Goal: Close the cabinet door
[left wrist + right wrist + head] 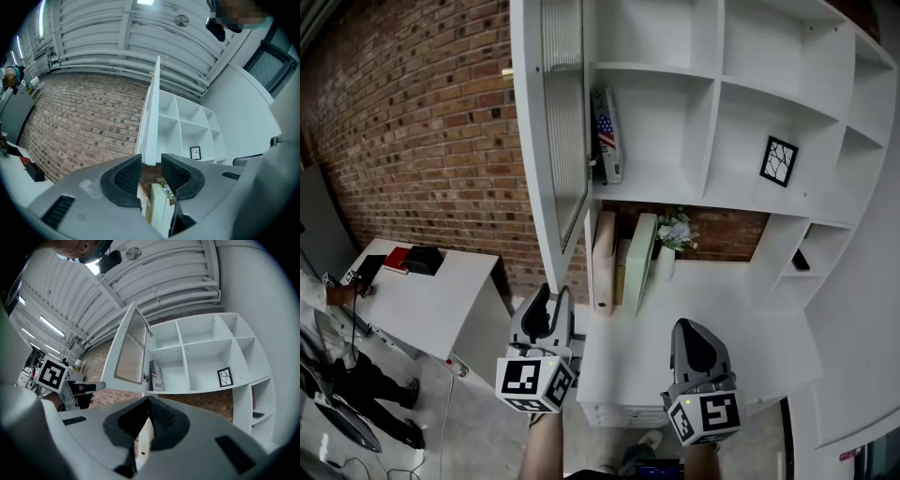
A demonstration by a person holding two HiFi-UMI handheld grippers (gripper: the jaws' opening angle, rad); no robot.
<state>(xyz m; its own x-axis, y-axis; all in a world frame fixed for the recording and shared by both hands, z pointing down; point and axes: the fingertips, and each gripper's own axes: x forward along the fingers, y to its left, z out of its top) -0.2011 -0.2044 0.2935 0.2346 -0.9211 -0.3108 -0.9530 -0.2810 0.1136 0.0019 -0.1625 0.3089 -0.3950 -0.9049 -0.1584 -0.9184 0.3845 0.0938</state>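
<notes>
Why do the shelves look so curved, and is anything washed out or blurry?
Head view: the wide lens bows the white shelves toward the edges. Left gripper view: fisheye with black corners; the ceiling light glares white. Right gripper view: fisheye too, yet the cabinet door looks sharp.

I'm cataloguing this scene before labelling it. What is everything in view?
shelf unit: one, white, straight ahead.
cabinet door: one, white with ribbed glass, open at the unit's left.
flag-print book: one, pale, compartment behind the door.
framed picture: one, black, compartment further right.
binders: about three, beige and pale green, upright in the brick-backed niche.
flowers: one bunch, pale, beside the binders.
counter: one, white, under the niche.
side table: one, white, lower left.
red book, black box: one each, on the side table.
brick wall: red-brown, left.
person: one, dark clothes, lower-left edge.
left gripper: grey, jaws apart, pointing at the door's lower corner.
right gripper: grey, jaws together, empty.
</notes>
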